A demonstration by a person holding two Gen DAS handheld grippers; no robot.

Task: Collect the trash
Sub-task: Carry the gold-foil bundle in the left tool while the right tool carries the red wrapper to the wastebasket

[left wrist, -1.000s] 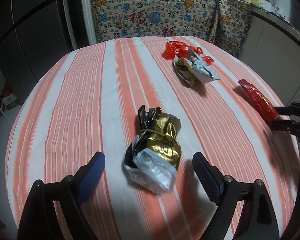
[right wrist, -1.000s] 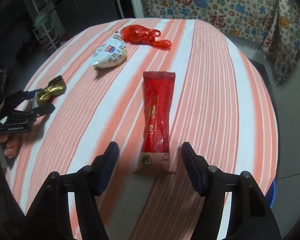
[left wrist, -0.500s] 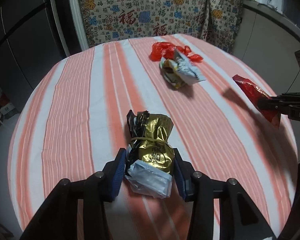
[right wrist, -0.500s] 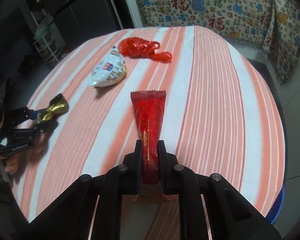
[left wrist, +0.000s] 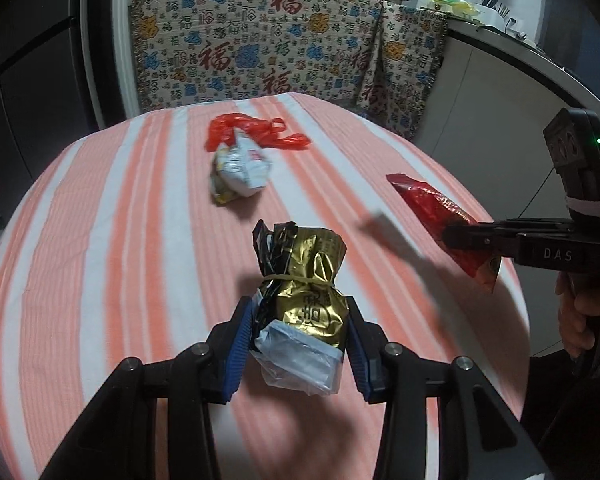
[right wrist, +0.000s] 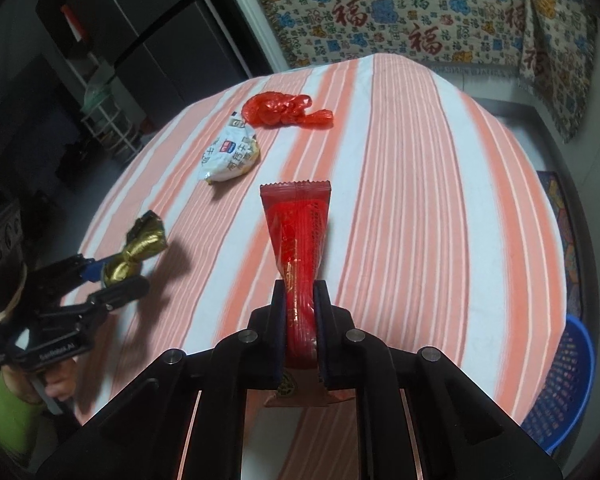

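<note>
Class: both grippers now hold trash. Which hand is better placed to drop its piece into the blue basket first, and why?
Right. The right gripper, clamping the red wrapper, has the blue basket just off its side of the table; the left-wrist view shows no basket.

Patterned cloth (left wrist: 260,52) (draped) behind fridge (right wrist: 148,36).

Dim indoor light, warm cast. Soft, smeared shadows fall on the striped tablecloth (left wrist: 100,240) beside the gold bag (left wrist: 304,300) and red wrapper (right wrist: 300,248), both held clear of the cloth. Mild glare on the foil. Strong fisheye bending at the edges; corners vignette to black. Slight motion blur (worst on stripes near the rim). Dark cabinets (right wrist: 140,40) lose detail.
</note>
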